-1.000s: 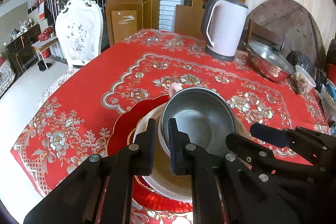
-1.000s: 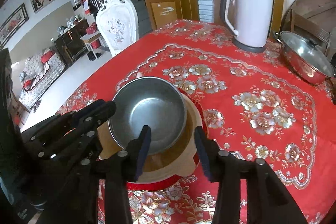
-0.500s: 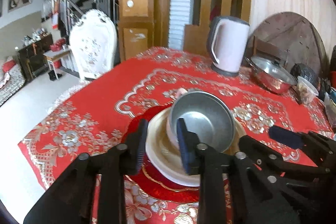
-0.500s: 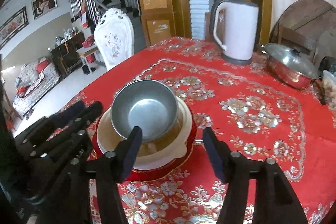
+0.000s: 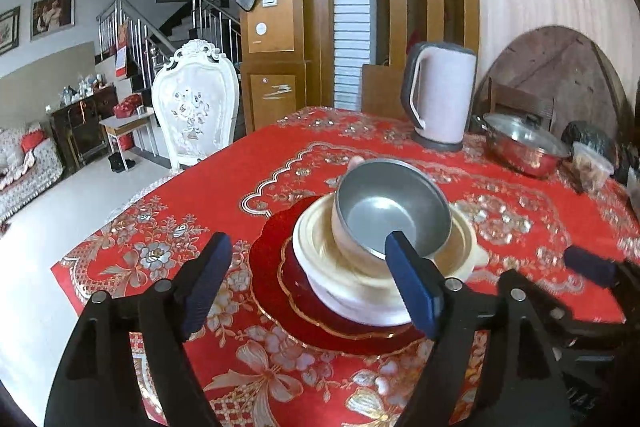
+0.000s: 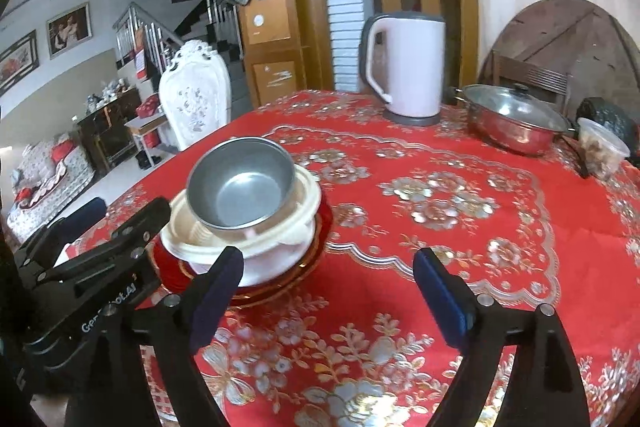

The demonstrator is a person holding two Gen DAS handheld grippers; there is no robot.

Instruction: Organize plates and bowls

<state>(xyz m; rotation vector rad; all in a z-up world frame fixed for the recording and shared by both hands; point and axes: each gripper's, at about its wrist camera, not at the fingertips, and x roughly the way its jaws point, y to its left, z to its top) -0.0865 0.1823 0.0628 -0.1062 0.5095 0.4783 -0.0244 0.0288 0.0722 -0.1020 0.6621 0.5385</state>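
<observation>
left wrist view: left tool (image 5: 308, 279) spread, empty; right tool (image 6: 328, 291) spread; steel bowl (image 5: 394, 211) stacked.

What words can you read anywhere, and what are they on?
"Gen...bot.AI": white letters on the left claw arm in the right view; the middle letters are blurred.
Red wall papers by the stairs: too small to read.
Round sticker on the wooden cabinet: unreadable.

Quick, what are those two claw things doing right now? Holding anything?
Left gripper: open, holding nothing.
Right gripper: open, holding nothing.
</observation>
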